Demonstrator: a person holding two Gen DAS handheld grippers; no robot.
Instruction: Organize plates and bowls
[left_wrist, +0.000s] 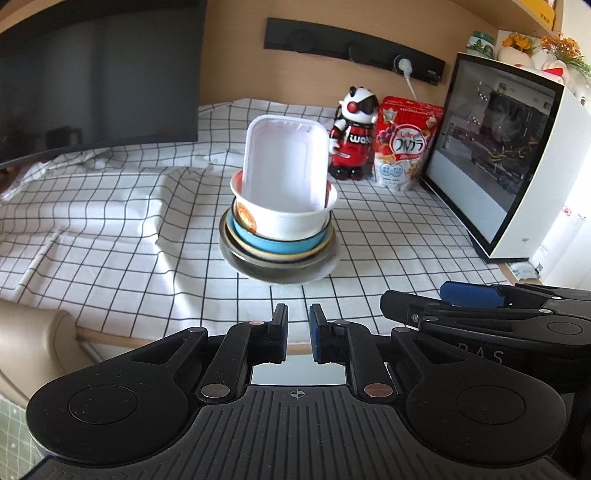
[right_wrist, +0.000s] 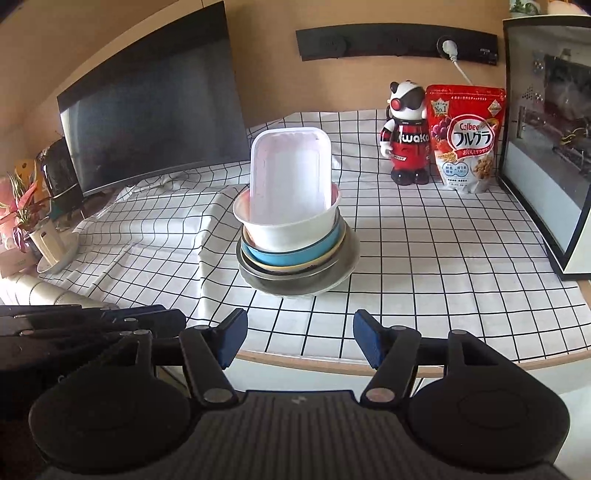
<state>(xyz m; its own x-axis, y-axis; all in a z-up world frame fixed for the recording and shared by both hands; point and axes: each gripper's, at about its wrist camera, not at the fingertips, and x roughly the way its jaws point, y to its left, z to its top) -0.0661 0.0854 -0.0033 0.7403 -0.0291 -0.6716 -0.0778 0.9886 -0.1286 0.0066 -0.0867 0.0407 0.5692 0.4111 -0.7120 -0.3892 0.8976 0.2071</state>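
Checked white cloth (right_wrist: 424, 258) covers the table, and the stack of dishes stands near its middle, well short of both grippers. Largest at the bottom is a white plate (right_wrist: 351, 267), carrying a metal bowl (right_wrist: 295, 282). Inside that sits a cream-rimmed dish (right_wrist: 291, 266), then a blue bowl (right_wrist: 295, 251), each nested in the one below. A white paper bowl (right_wrist: 291, 230) with an orange mark (left_wrist: 246, 218) rests in the blue one. Propped on end inside it, leaning back, is a white rectangular tray (right_wrist: 290, 173), empty, with a pinkish rim. Behind the stack stand a cereal bag (right_wrist: 466, 147) and a robot figurine (right_wrist: 406, 136), side by side. Left gripper (left_wrist: 298, 334) fingers are nearly together, nothing between them. Right gripper (right_wrist: 300, 338) fingers stand apart, empty.
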